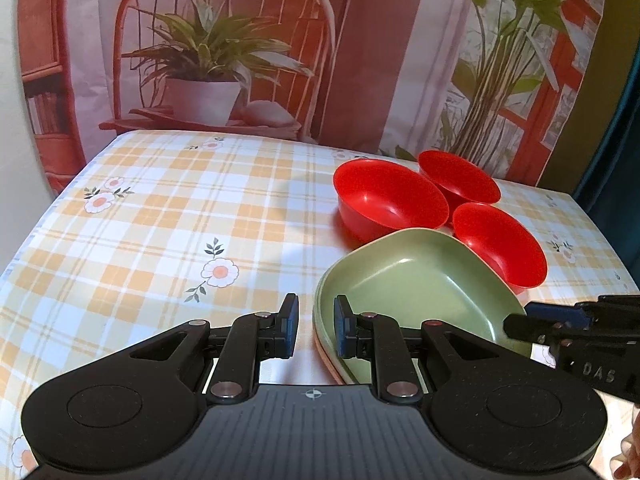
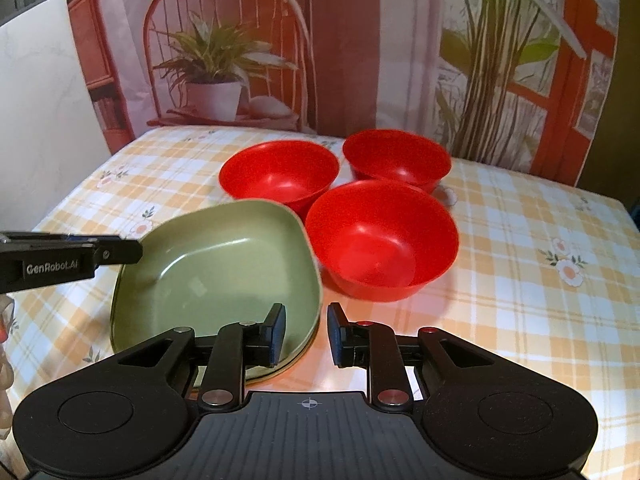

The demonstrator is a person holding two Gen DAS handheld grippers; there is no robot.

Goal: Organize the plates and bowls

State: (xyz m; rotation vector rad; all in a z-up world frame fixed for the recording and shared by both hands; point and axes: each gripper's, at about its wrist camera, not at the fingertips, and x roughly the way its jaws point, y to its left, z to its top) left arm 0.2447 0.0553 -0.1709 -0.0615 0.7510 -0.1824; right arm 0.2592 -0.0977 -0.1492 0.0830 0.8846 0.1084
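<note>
A green squarish plate [image 1: 420,292] [image 2: 216,264] lies on top of another plate whose edge shows beneath it, at the near side of the table. My left gripper [image 1: 316,326] straddles its left rim, one finger inside and one outside, with cloth showing beside the rim. My right gripper [image 2: 307,330] straddles the right rim the same way, its jaws slightly apart and not pressing. Each gripper also shows side-on in the other view: the right gripper [image 1: 516,322] and the left gripper [image 2: 132,250]. Three red bowls [image 1: 390,200] [image 1: 460,176] [image 1: 500,244] stand upright behind the plate.
The table wears a yellow and white checked cloth with flowers [image 1: 160,220]. A printed backdrop of a chair and plants [image 1: 224,60] hangs right behind the far edge. A person's hand [image 1: 628,464] shows at the lower right corner.
</note>
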